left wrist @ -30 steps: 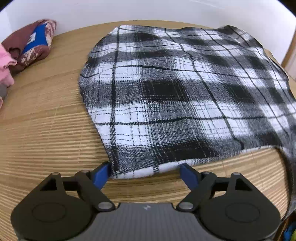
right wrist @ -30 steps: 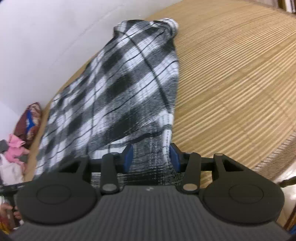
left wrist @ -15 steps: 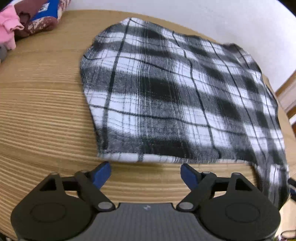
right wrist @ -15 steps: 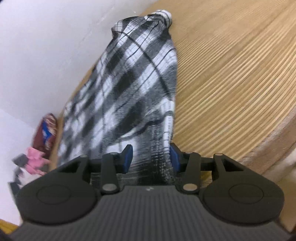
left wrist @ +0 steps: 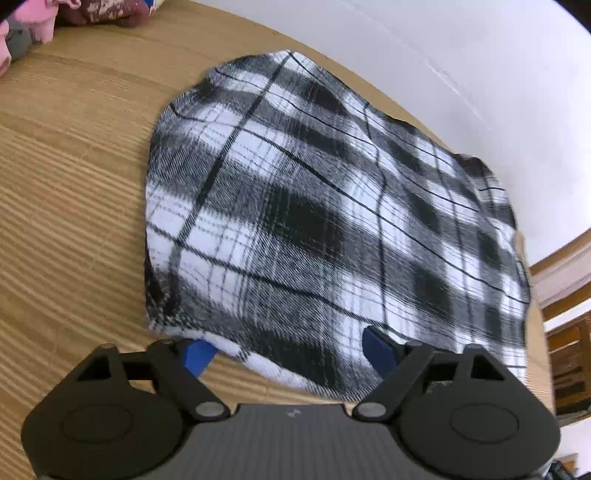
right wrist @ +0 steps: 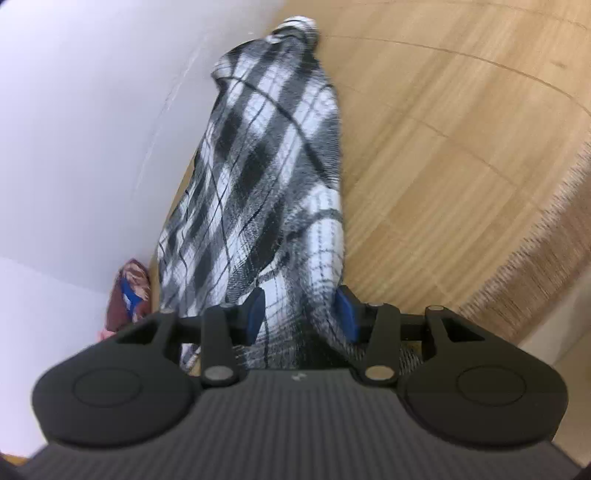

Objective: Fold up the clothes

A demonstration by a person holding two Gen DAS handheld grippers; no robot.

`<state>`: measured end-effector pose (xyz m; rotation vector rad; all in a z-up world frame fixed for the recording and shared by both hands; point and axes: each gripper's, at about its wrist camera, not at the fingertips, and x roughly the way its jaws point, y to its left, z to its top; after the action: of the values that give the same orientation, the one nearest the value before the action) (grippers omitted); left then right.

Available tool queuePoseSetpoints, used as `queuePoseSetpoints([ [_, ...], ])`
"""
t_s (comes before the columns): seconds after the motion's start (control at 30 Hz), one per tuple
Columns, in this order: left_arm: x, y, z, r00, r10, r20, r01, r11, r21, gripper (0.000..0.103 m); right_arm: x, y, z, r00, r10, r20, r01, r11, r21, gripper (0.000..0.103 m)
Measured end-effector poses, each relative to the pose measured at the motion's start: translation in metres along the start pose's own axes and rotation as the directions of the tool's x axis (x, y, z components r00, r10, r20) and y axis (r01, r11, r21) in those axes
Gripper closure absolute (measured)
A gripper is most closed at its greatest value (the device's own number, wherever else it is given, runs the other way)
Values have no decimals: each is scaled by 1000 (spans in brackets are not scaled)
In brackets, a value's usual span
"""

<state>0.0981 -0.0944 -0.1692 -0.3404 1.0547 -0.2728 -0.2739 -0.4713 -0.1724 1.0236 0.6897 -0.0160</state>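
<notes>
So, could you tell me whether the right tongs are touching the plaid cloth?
Touching: the right wrist view shows the plaid cloth bunched between the right tongs, both blue pads pressing against it.

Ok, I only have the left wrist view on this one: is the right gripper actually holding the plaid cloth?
Observer: Yes. In the right wrist view the right gripper is shut on a bunched fold of the plaid cloth.
Reviewer: Does the cloth lie flat from there?
Observer: No. From that side it looks like a narrow gathered strip, ending in a small wad at the far end.
Reviewer: Anything else on that side?
Observer: To the right of the cloth, the woven mat ends in a frayed edge.
</notes>
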Motion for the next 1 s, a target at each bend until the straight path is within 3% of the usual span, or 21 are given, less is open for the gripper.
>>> queuePoseSetpoints([
  [0.03, 2, -1, 2, 1000, 25, -14, -25, 1000, 3, 85, 4, 6, -2, 1000, -11, 9, 11, 999, -30, 63],
  [0.07, 4, -2, 4, 998, 48, -30, -48, 999, 5, 93, 9, 11, -3, 999, -32, 9, 32, 998, -58, 84],
  [0.1, 3, 2, 4, 999, 37, -33, -38, 999, -25, 95, 14, 15, -3, 999, -51, 5, 52, 996, -71, 96],
  [0.13, -1, 6, 4, 999, 25, -24, -26, 998, -54, 97, 14, 17, -2, 999, -42, 15, 43, 997, -56, 95],
  [0.27, -22, 12, 7, 999, -22, 25, 25, 991, -130, 98, -5, 38, 10, 983, 136, 122, -142, 989, 39, 96],
  [0.43, -41, 0, 40, 992, -57, 109, 78, 977, -198, 98, 2, 80, 49, 940, 270, 208, -279, 960, 16, 96],
  [0.53, -40, -10, 71, 988, -56, 142, 92, 962, -259, 98, 15, 91, 90, 911, 326, 253, -341, 940, 17, 96],
  [0.73, -4, -40, 141, 989, 17, 146, 20, 969, -246, 97, 72, 131, 154, 901, 305, 308, -308, 950, -41, 95],
  [0.87, 44, -56, 185, 990, 67, 124, -39, 976, -215, 90, 122, 138, 178, 916, 214, 340, -223, 975, -12, 95],
  [1.0, 88, -60, 208, 981, 166, 96, -148, 974, -170, 82, 179, 134, 196, 938, 63, 342, -76, 997, 25, 94],
])
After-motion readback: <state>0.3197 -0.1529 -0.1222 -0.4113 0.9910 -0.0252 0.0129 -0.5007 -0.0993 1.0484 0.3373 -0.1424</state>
